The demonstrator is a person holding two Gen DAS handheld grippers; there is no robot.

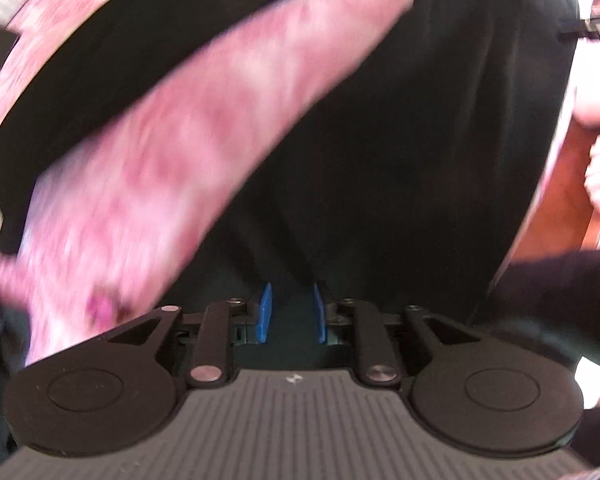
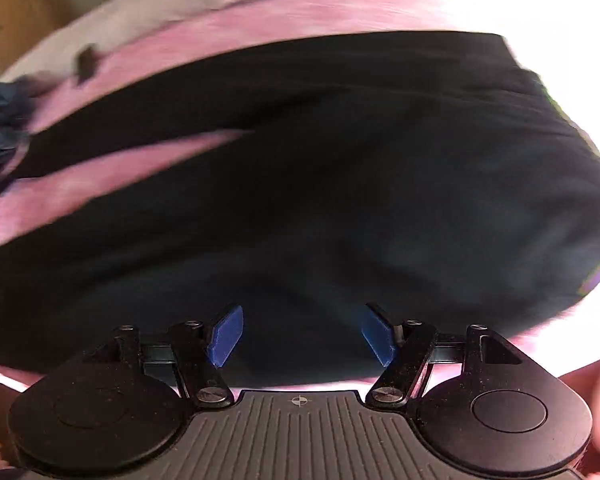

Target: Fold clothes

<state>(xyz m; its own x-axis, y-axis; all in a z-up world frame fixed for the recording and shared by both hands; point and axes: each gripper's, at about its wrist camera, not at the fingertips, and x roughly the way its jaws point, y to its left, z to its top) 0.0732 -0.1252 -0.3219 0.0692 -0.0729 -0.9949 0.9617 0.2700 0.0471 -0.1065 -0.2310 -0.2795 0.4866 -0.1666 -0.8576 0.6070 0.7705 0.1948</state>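
Black soft cotton garment (image 1: 380, 140) fills both views, spread on a pink mottled bed cover (image 1: 148, 184). My left tool (image 1: 291, 312) has its blue pads narrowly apart with dark cloth between them; whether they pinch it, I cannot tell. My right tool (image 2: 300, 332) stands wide apart over the cloth, gripping nothing. Everything is blurred, so I judge a loose left pinch could let the fabric slip and bunch. Farther out, a pink strip shows through a gap; snagging the cover there would ruin the fold.
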